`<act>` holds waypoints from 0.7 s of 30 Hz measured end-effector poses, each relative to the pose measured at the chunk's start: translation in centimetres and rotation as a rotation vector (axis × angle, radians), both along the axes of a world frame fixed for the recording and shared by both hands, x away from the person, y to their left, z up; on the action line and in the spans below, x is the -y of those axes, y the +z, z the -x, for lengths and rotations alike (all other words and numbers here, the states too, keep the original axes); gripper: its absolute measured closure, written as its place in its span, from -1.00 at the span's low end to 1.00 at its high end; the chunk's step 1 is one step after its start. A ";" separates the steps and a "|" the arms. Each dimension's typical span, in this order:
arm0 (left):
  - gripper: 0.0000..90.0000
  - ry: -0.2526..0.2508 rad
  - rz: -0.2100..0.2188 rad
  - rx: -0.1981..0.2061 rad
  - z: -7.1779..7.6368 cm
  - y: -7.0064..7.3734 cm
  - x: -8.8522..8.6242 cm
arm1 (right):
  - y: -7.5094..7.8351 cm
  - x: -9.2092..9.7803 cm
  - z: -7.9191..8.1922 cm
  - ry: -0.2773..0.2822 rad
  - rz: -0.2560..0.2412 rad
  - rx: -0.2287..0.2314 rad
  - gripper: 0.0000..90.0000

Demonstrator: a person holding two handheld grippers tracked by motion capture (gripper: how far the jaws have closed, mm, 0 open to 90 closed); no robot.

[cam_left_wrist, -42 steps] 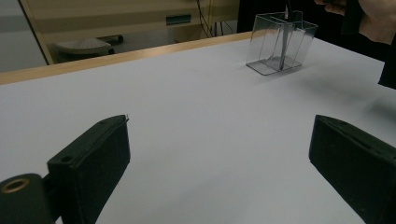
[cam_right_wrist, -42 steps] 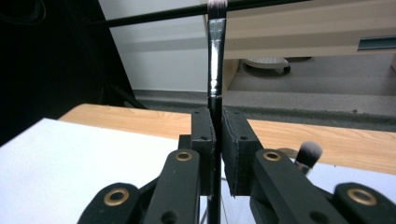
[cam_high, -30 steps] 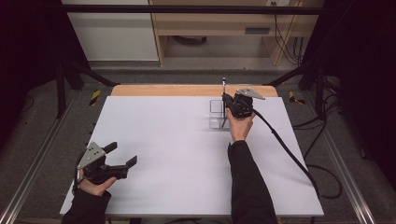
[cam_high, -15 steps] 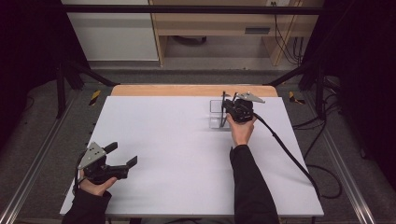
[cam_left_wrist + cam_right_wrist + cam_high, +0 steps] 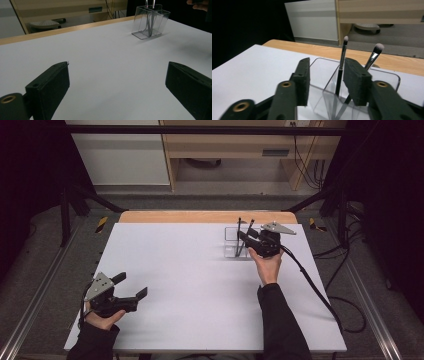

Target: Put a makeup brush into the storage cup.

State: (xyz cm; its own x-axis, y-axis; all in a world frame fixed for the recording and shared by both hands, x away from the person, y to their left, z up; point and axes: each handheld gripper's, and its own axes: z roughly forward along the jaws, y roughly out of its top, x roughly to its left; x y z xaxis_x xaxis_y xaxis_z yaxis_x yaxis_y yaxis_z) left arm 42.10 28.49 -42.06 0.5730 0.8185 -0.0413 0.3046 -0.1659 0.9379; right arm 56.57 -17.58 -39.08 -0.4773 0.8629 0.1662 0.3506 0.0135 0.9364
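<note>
Your right gripper (image 5: pixel 325 80) jaws parted, empty | upright makeup brush (image 5: pixel 341 67) dead ahead between them, in clear organizer (image 5: pixel 235 242) | left gripper (image 5: pixel 131 290) wide, far lower-left

We saw a clear plastic holder (image 5: pixel 233 241) standing upright on the white table (image 5: pixel 190 285), at its far right part, close to the wooden far edge. It was a small box-shaped container split by clear walls into compartments, open at the top. Two slim makeup brushes stood inside it, bristles up. One brush (image 5: pixel 341 67) had a dark handle and a small pale tip and stood nearly upright. The other brush (image 5: pixel 372 58) carried a fuller white-tipped head and leaned to the right. Their handles crossed low inside the holder (image 5: pixel 150 22).
</note>
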 end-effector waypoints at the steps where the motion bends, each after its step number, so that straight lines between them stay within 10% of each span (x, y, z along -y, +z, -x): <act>1: -0.89 0.000 0.001 0.000 0.0 0.0 0.0 | 0.1 0.1 0.3 0.011 0.002 0.006 0.15; 21: -0.89 0.004 -0.003 -0.002 0.0 0.0 -0.3 | 1.0 2.0 5.1 0.114 0.019 0.047 -0.62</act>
